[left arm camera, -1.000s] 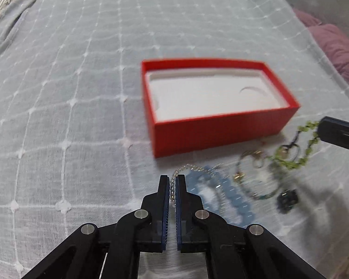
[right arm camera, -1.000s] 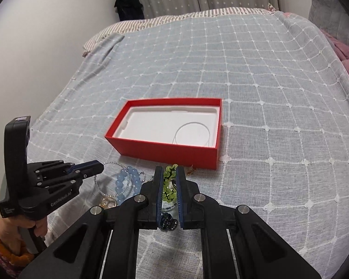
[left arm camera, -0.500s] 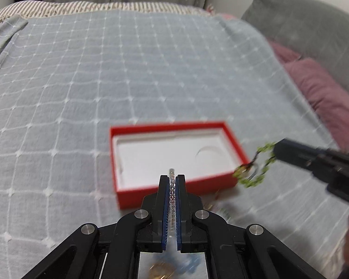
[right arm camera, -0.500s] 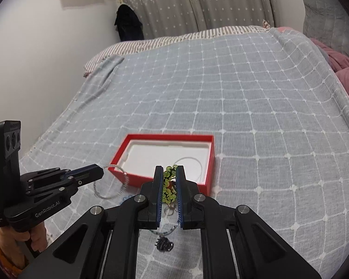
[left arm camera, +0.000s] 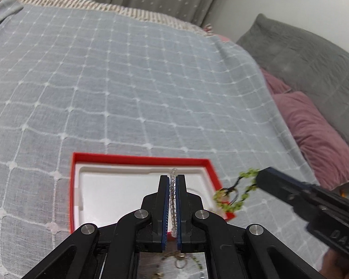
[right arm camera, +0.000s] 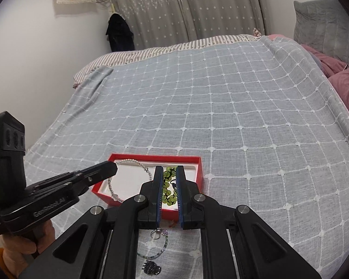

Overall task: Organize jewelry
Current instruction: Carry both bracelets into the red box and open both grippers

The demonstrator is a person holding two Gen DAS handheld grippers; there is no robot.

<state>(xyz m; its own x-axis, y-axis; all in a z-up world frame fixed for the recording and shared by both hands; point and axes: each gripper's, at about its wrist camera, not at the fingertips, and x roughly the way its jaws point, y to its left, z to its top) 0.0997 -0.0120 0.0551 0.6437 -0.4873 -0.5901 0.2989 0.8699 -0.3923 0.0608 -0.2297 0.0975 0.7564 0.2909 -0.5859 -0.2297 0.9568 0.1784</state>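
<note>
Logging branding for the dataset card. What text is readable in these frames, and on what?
"GenRobot.AI": side of the left tongs body, in the right wrist view.
"DAS": side of the right tongs body, in the left wrist view; blurred, so possibly partial.
Small white mark low on the left tongs handle: too small to read.
Red box, bracelets, wall unit cover: no readable text.

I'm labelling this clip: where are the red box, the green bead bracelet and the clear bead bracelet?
red box [right arm camera: 199, 173], right wrist view: its right outer wall.
green bead bracelet [left arm camera: 230, 207], left wrist view: the loop's lower beads.
clear bead bracelet [right arm camera: 128, 161], right wrist view: its top strand.
</note>
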